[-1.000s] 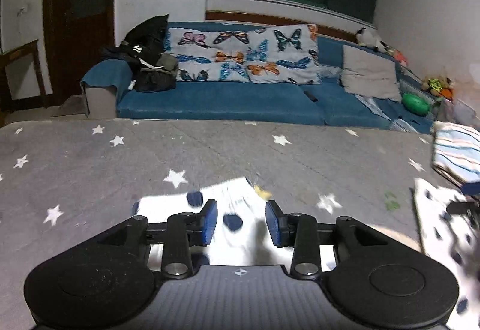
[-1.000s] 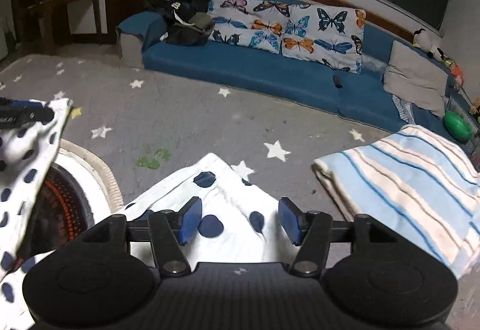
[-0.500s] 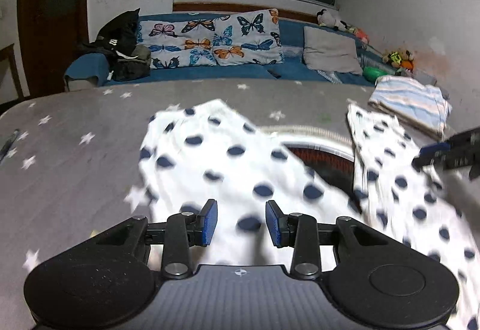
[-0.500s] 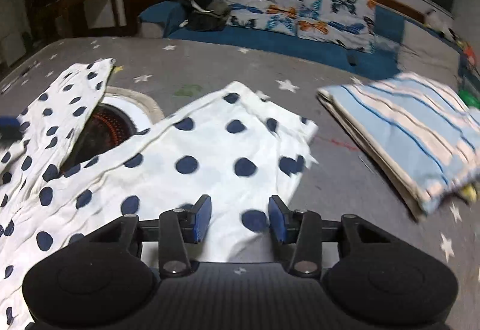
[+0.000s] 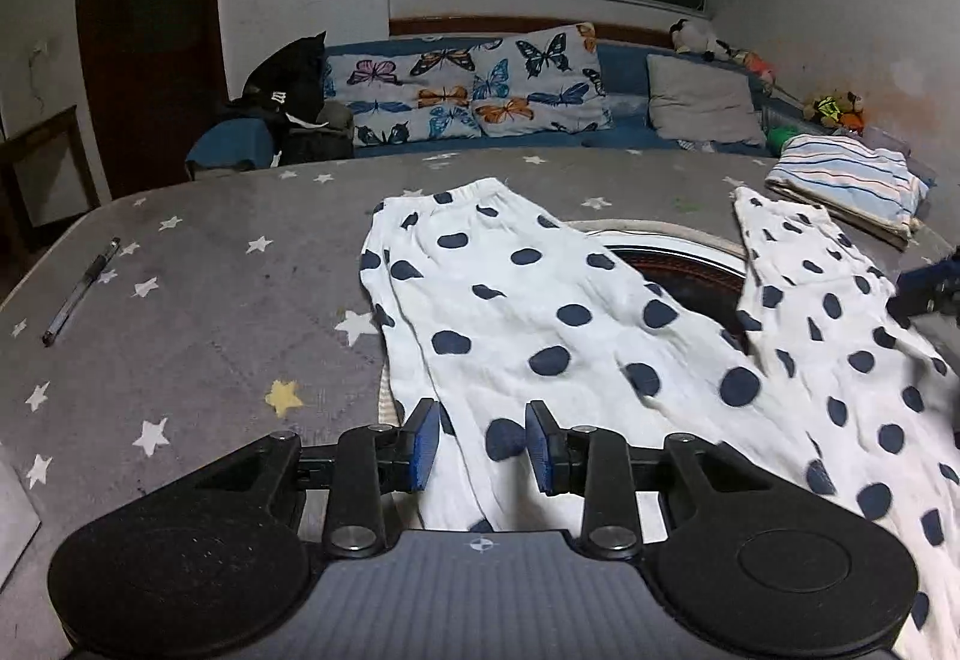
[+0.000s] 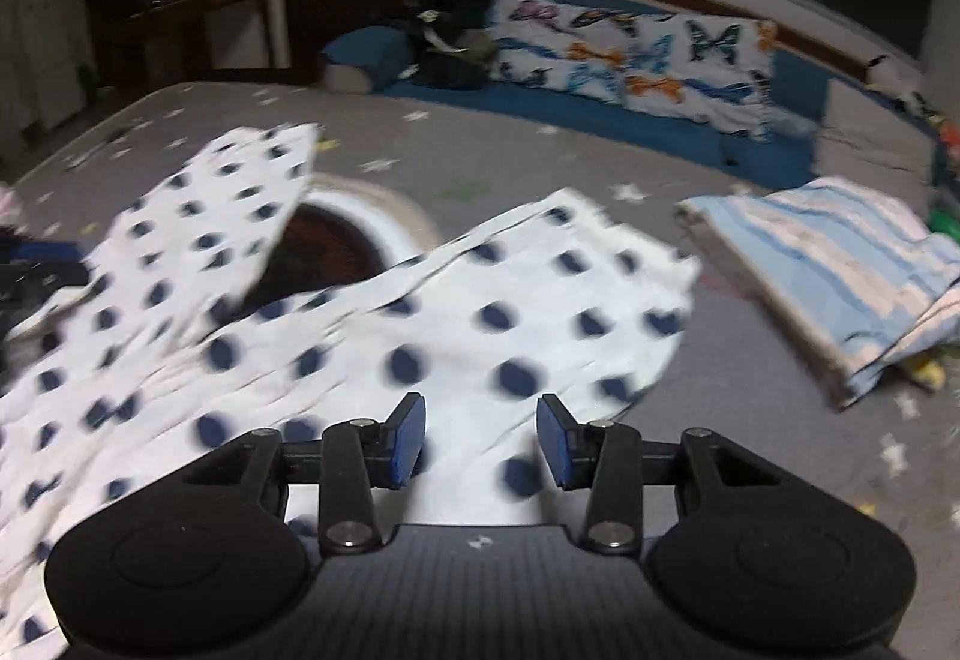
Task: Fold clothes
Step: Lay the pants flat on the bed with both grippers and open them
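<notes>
- The polka-dot trousers [image 5: 540, 324] lie spread on the grey star-print worktop [image 5: 198, 312], two legs splayed apart in a V over a round heater opening [image 5: 678, 270]; the elastic waistband end of one leg points toward the sofa [image 5: 612, 132].
- A folded striped garment [image 6: 840, 264] sits just beyond the right leg, at the worktop's far right.
- The left claw [image 5: 479, 447] hangs released, jaws apart over the near part of the left leg, pinching nothing.
- The right claw [image 6: 480, 441] is likewise released above the other leg; this view is blurred.
- Judgement: the trousers are laid out flat, not folded; the step in hand looks like arranging them.
- A fold would call for bringing one leg over onto the other, edges matched.
</notes>
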Available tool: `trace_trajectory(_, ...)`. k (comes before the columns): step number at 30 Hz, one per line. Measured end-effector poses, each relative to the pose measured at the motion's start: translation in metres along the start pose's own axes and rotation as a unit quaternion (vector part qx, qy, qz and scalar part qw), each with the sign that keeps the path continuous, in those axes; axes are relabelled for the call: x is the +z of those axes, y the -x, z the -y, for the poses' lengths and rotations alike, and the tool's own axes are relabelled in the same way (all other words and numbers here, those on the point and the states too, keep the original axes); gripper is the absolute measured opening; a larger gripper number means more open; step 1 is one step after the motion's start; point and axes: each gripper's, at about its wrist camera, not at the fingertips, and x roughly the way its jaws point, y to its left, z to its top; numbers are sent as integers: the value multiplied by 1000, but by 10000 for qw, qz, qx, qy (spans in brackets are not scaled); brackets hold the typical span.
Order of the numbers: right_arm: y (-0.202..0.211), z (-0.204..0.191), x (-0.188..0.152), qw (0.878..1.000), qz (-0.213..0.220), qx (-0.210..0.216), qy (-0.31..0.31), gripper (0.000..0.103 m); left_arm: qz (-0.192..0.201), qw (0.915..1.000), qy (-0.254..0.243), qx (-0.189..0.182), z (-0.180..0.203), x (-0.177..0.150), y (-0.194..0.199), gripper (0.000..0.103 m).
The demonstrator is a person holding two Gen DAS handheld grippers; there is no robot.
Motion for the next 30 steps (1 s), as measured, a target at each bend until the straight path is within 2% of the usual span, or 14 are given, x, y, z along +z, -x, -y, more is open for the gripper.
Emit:
trace_trajectory(4, 0, -11, -20, 9999, -155, 28, 19, 41, -98, 9998, -95, 157, -2, -10, 1, 28)
trace_trajectory(9, 14, -5, -37, 9997, -174, -127, -110, 41, -26, 9981, -325, 514, -8, -20, 6, 28)
trace_trajectory(13, 26, -3, -42, 9994, -198, -284, -88, 41, -8, 9980, -252, 573, -10, -21, 18, 30)
trace_trajectory(15, 33, -6, -43, 9994, -169, -285, -49, 41, 60, 9987, -226, 456, -6, -21, 30, 30)
trace_trajectory(19, 54, -31, -45, 9997, 18, 204, 117, 42, 167, 9996, -245, 30, 10, -26, 58, 30)
trace_trajectory(24, 66, -65, -62, 9967, -53, 717, 383, 42, 123, 9973, -513, -505, 39, -46, 84, 30)
trace_trajectory(30, 76, -93, -90, 9930, -200, 980, 634, 43, -160, 9958, -696, -570, 48, -80, 92, 30)
